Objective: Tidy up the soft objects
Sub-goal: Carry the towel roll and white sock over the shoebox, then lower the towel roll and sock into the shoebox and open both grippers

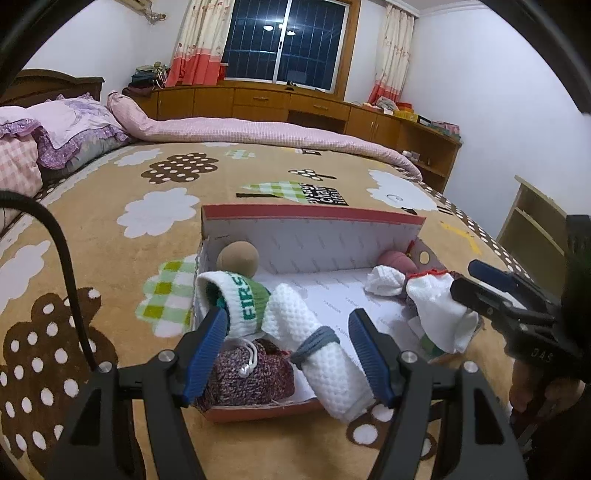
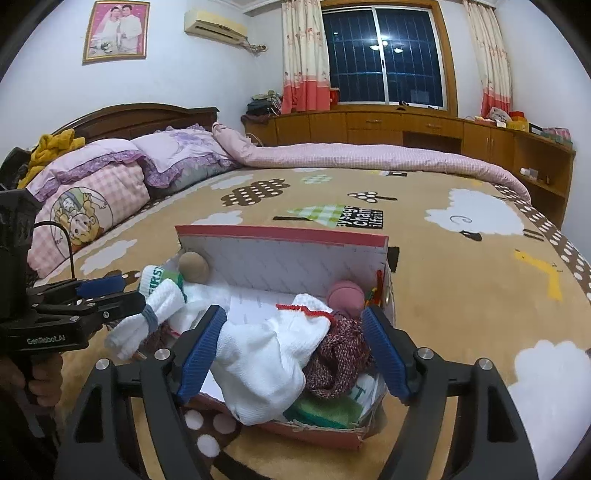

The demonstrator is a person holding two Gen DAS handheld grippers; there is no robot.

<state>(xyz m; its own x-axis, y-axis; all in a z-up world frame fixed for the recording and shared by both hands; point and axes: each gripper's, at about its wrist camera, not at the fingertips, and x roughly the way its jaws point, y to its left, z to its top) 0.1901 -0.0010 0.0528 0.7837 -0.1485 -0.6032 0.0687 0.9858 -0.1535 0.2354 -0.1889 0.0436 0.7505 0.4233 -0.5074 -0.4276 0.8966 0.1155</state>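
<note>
We see a red shoebox (image 1: 314,216) lying open on the bed (image 1: 110,236), its long side running left to right and its raised lid at the far edge. Inside, at the left end, a rolled white cloth (image 1: 325,354) bound with a grey band (image 1: 316,345) lies with its long axis slanting from the box's middle toward the near rim, its end poking over that rim. Beside it sit a green-and-white sock (image 1: 243,299), a tan ball (image 1: 238,258) and a maroon knit piece (image 1: 251,373). At the right end we find a loose white cloth (image 2: 269,354) with red stitching draped over the near wall, a second maroon knit bundle (image 2: 340,354), a pink ball (image 2: 345,297) and something green (image 2: 321,411) beneath.

The left hand-held gripper (image 1: 288,354) stands released, its blue pads on either side of the rolled cloth without pressing it. The right hand-held gripper (image 2: 293,354) is likewise released, spread around the loose cloth and knit bundle.

Only the right wrist view shows the headboard (image 2: 147,118), a framed picture (image 2: 116,31) and an air conditioner (image 2: 216,24); only the left wrist view shows a small shelf (image 1: 532,218) past the bed's right edge. Both show the pillows (image 2: 177,155), a pink quilt (image 2: 369,157) and the dark window (image 2: 384,55).
</note>
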